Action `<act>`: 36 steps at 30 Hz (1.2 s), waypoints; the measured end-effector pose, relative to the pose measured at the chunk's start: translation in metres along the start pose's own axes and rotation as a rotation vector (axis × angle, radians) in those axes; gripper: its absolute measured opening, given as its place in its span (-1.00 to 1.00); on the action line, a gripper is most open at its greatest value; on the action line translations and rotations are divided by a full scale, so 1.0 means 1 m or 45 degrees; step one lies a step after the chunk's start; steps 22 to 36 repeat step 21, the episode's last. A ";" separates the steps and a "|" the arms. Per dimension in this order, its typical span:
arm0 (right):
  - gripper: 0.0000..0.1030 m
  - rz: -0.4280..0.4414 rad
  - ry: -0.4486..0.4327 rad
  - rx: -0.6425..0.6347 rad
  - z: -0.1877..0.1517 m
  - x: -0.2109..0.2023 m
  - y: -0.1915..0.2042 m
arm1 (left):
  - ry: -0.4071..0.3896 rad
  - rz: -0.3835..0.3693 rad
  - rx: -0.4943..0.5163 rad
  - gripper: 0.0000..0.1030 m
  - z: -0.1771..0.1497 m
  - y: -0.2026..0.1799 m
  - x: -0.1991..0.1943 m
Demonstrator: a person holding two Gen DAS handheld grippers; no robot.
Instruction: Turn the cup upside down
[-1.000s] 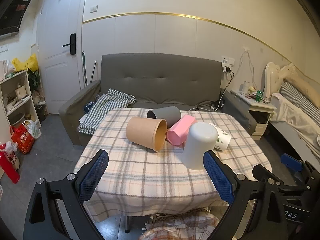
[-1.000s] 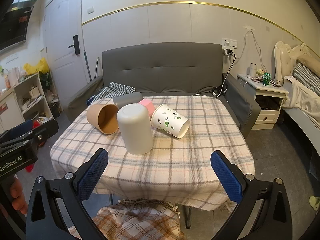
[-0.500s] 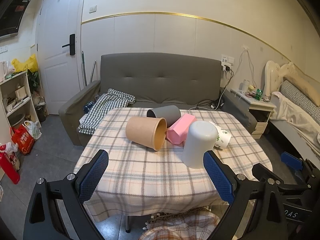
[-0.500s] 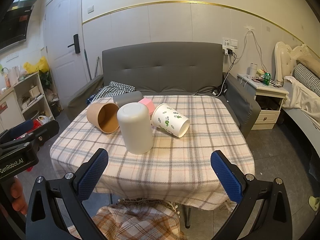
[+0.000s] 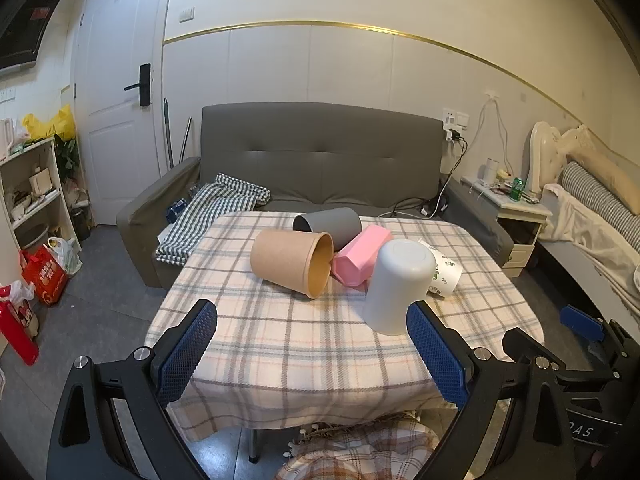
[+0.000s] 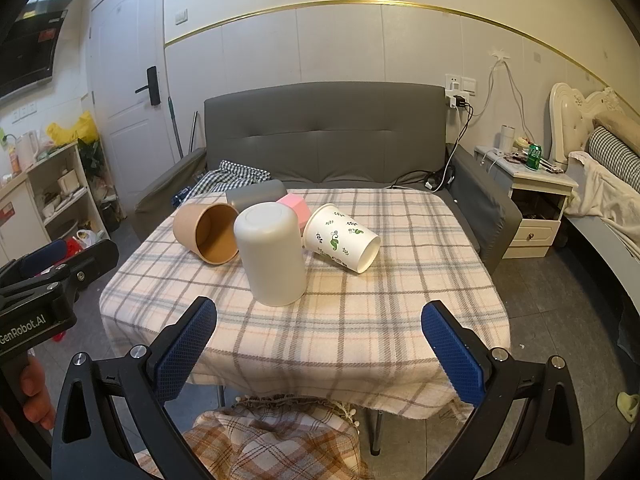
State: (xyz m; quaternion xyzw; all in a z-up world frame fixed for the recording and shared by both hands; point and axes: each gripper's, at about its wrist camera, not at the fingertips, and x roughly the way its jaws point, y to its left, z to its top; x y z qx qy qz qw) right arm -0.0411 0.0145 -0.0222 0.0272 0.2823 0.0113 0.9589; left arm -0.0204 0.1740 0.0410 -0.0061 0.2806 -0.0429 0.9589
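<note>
Standing mouth-down on the plaid tablecloth [image 6: 360,320], the white cup [image 6: 272,256] shows its closed base on top and sits near the front-left part of the bench [image 5: 248,436], free of any grip. Just behind it lie four other cups on their sides (all tipped over): a brown paper cup [image 6: 208,232] to its left with the open mouth facing the cameras, a leaf-printed paper cup [image 6: 342,238] to its right, a pink faceted cup [image 5: 360,256] and a dark grey cup [image 5: 328,226] farther back, the pink one touching the brown one's rim.

Both tools hang in front of the bench edge. The left hand-held gripper [image 5: 312,352] is released, its blue-padded fingers [image 5: 186,352] spread wide, the right pad overlapping the white cup's lower edge in the left wrist view only. The right hand-held gripper [image 6: 320,352] is likewise released and grasps nothing. Behind the bench stands a grey sofa [image 6: 328,136] with a checked cloth [image 5: 208,212] on it.
</note>
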 end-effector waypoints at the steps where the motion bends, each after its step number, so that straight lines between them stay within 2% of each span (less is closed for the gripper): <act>1: 1.00 0.001 -0.001 0.000 0.000 0.000 0.000 | -0.001 0.000 0.002 0.91 -0.001 0.000 0.000; 36: 1.00 0.007 0.024 -0.011 -0.007 0.005 0.004 | 0.008 0.007 0.015 0.91 -0.002 0.000 0.002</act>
